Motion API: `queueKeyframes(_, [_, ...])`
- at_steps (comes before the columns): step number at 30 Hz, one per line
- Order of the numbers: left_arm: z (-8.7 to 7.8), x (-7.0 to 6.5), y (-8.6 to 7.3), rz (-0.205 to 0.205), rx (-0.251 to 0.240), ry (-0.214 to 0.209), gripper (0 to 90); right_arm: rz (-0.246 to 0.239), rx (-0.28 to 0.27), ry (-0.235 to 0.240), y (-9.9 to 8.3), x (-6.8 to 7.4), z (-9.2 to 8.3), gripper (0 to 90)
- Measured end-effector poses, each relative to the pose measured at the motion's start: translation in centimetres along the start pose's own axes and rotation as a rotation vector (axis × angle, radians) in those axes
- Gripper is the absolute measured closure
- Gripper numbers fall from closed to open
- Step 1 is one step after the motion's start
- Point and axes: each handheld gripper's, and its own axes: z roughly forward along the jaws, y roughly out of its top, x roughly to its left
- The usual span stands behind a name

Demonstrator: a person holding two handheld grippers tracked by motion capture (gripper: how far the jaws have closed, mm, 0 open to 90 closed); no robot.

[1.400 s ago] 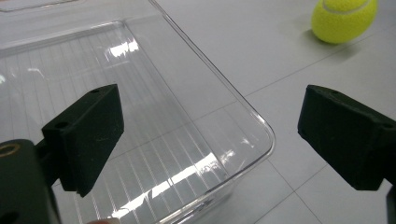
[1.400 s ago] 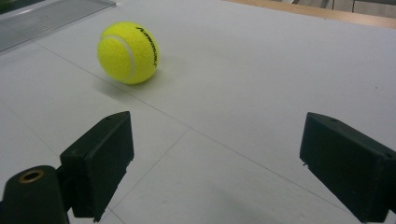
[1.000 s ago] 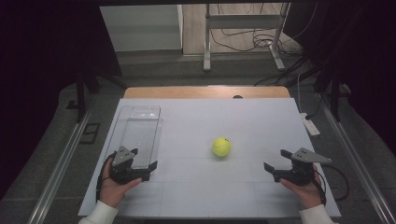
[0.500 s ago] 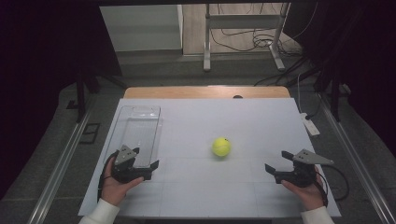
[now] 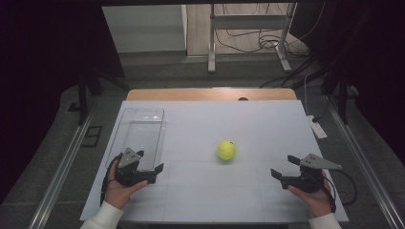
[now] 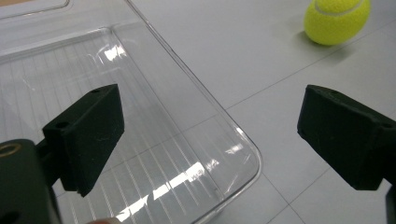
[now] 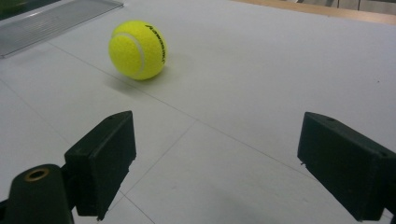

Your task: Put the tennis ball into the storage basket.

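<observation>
While both of my grippers sit released and empty, nothing is underway: the tennis ball lies mid-table, untouched, between the left gripper at the clear tray's near end and the right gripper. Grasping it remains.

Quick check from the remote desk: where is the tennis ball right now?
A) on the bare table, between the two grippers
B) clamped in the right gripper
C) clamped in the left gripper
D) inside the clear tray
A: the tennis ball rests on the white table, apart from the clear tray, while the left gripper and the right gripper both stand open and empty.
</observation>
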Motion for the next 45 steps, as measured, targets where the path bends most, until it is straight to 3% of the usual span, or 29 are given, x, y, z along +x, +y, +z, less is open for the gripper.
queueKeyframes(13, [0.2,-0.8,0.2,-0.001,0.016,0.000,8.3,-0.002,0.003,0.005,0.0,-0.2,0.1,12.1])
queueKeyframes(30, [-0.8,-1.3,0.7,-0.017,0.013,0.005,9.0,-0.012,0.003,0.033,0.6,-0.1,1.2,12.1])
queueKeyframes(33, [-0.8,-1.5,1.0,-0.022,0.020,-0.012,8.6,-0.011,-0.001,0.033,0.6,-0.2,1.2,12.3])
queueKeyframes(45, [-0.6,-2.0,1.6,0.001,0.028,-0.020,8.4,-0.017,-0.003,0.038,0.7,-0.3,1.4,12.2])
